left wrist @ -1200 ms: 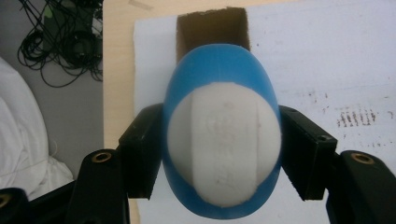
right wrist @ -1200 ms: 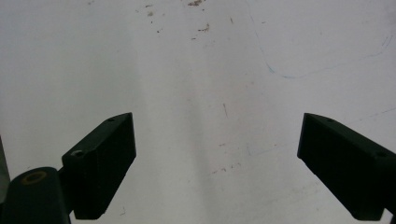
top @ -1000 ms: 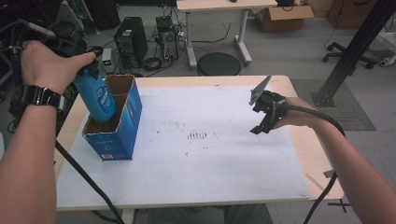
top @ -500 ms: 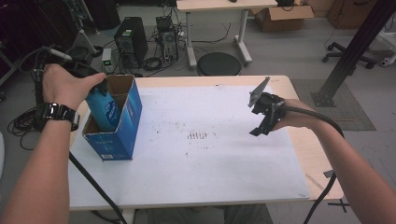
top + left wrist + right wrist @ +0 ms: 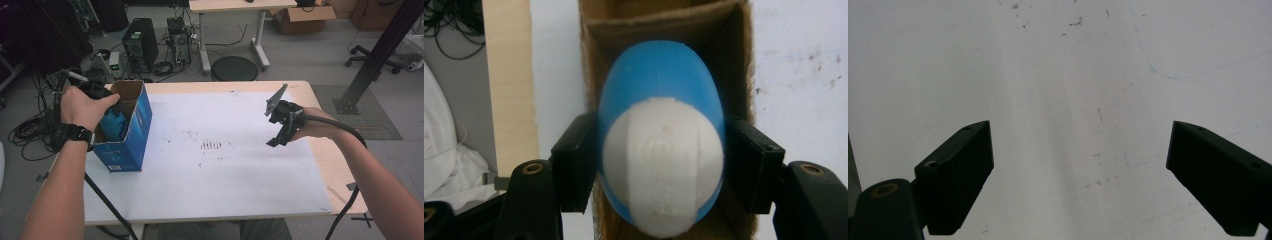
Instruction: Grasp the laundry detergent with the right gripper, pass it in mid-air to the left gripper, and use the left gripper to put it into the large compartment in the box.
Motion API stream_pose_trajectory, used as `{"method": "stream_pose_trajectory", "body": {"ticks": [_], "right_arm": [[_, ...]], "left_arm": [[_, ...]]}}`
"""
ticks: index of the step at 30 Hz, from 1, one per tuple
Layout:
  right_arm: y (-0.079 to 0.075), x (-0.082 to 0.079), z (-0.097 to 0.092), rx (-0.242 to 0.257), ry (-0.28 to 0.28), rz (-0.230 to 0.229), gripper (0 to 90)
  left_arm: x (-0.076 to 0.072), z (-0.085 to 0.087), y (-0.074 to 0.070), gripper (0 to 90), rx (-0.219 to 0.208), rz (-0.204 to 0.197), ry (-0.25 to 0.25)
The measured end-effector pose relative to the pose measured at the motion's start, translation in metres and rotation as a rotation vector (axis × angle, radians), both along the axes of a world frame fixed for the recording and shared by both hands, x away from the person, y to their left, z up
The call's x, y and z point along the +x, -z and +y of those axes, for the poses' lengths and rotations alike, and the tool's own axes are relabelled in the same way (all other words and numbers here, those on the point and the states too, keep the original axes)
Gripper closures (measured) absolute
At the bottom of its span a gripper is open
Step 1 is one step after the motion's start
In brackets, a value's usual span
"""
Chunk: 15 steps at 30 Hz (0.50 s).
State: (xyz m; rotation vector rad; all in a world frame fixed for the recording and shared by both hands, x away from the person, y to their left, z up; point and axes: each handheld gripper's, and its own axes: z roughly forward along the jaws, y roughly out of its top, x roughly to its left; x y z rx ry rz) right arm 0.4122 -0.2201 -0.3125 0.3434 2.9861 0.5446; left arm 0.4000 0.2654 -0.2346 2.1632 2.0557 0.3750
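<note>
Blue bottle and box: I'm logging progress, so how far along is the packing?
Done: the blue bottle is picked up and already partly inside the open cardboard box. In hand: the left gripper is clamped on the bottle by its white cap end. Left: lowering it fully and letting go. The right gripper waits open above the white table top.

- My left gripper is clamped on the blue bottle, which nearly fills the mouth of the blue box; cardboard walls stand close on both sides.
- The box stands at the table's left edge.
- My right gripper hangs with jaws apart over bare white tabletop; between it and the box I see open room.
</note>
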Motion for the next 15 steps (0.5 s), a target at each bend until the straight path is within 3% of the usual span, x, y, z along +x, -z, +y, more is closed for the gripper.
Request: {"method": "stream_pose_trajectory", "body": {"ticks": [7, 15], "right_arm": [[0.003, 0.0, 0.0, -0.005, 0.001, 0.004, 11.4], [0.004, 0.001, 0.0, -0.005, 0.002, 0.008, 11.5]], "left_arm": [[0.002, 0.0, 0.018, 38.3, -0.016, 0.013, -0.001], [0.002, 0.001, 0.029, 38.3, 0.0, 0.023, 0.001]]}}
